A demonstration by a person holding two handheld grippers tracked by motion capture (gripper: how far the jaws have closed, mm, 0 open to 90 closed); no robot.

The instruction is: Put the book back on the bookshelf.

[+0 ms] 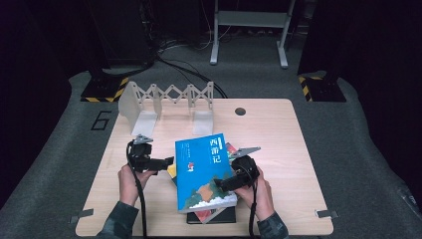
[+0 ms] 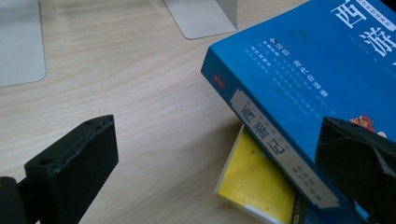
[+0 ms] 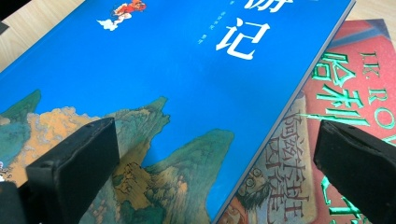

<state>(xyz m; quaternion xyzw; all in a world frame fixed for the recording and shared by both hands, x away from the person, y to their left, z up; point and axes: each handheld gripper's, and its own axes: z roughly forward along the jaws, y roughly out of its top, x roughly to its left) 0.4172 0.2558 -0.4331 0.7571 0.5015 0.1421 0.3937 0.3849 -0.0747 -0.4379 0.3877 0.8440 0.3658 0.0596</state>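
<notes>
Blue book (image 1: 205, 172) atop a stack of books (image 1: 211, 215) near the table's (image 1: 278, 149) front edge. Left gripper (image 1: 166, 162) released, spread wide beside the spine; right gripper (image 1: 222, 182) released too, jaws poised over the cover, grasping nothing.

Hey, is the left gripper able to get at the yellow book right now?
Probably not cleanly: the yellow book lies mostly under the blue book, only a corner exposed beside the open left gripper.
</notes>
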